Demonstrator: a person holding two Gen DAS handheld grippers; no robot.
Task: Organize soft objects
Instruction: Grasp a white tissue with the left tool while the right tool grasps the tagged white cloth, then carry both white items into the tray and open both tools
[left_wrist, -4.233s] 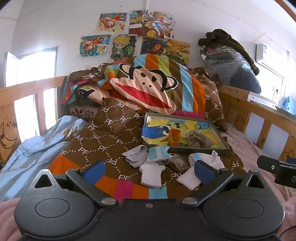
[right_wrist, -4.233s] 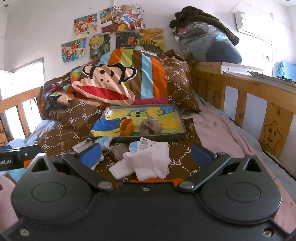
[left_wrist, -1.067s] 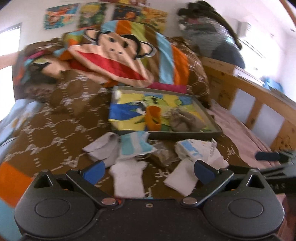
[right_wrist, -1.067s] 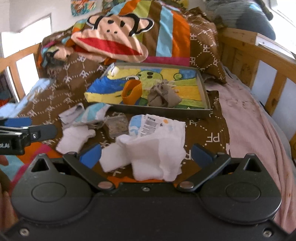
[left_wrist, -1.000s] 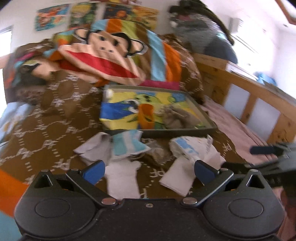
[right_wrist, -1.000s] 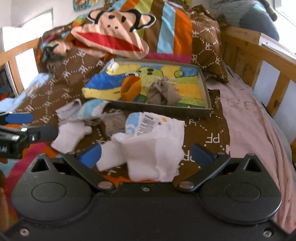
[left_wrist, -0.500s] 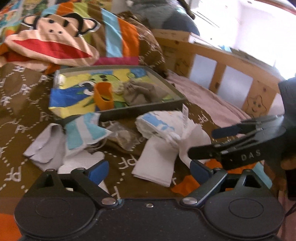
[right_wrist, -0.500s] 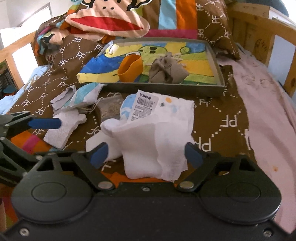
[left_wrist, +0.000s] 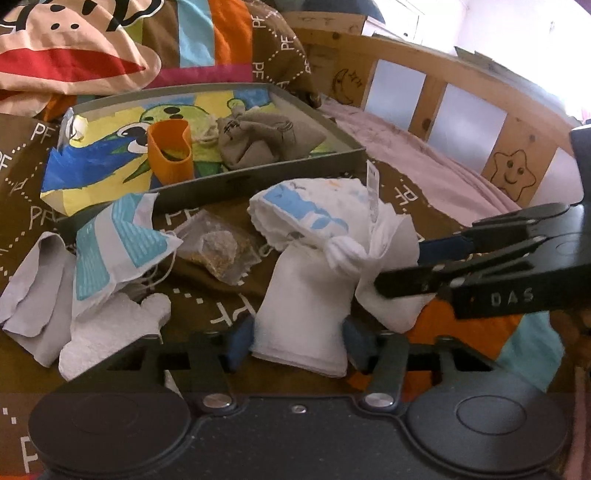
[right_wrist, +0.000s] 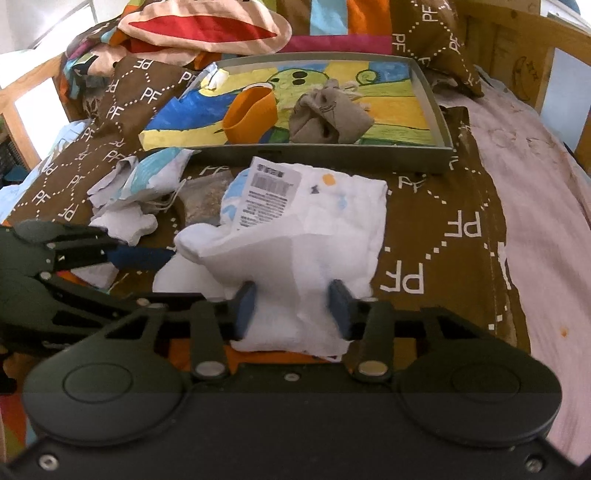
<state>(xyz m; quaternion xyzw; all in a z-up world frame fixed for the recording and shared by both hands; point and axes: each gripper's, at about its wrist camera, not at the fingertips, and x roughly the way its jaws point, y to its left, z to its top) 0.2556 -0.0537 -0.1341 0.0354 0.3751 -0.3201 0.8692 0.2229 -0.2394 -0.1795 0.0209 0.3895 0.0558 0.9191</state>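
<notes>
- Done so far, by the look of it: a grey pouch (left_wrist: 258, 142) and an orange cup (left_wrist: 170, 149) are already seen in the tray (left_wrist: 258, 177), in the upper middle of both views.
- Left to do: a white cloth (right_wrist: 295, 236) with a barcode tag, a white sock (left_wrist: 306, 306), a blue-and-white bag (left_wrist: 118, 243), a grey cloth (left_wrist: 33, 295), a white mitt (left_wrist: 110, 332) and a clear packet (left_wrist: 221, 251) are still spread on the bed (right_wrist: 443, 229), below the tray in the frame; the task is judged to be at an early stage.
- The left gripper (left_wrist: 295, 341) is seen with its fingers narrowed around the near end of the sock at lower centre; contact is likely, but a firm grip cannot be told.
- The right gripper (right_wrist: 293, 308) is seen with its fingers drawn in on the near edge of the white cloth at lower centre; whether the cloth is pinched cannot be told.
- Against the frame 0.5 s ago, both pairs of fingers are set much closer together, and both grippers are brought nearer to the white pile.
- Against the frame 4.2 s ago, the views are tipped down to the bed, and the wall pictures are lost from the top.
- The tray's contents are unchanged throughout.
</notes>
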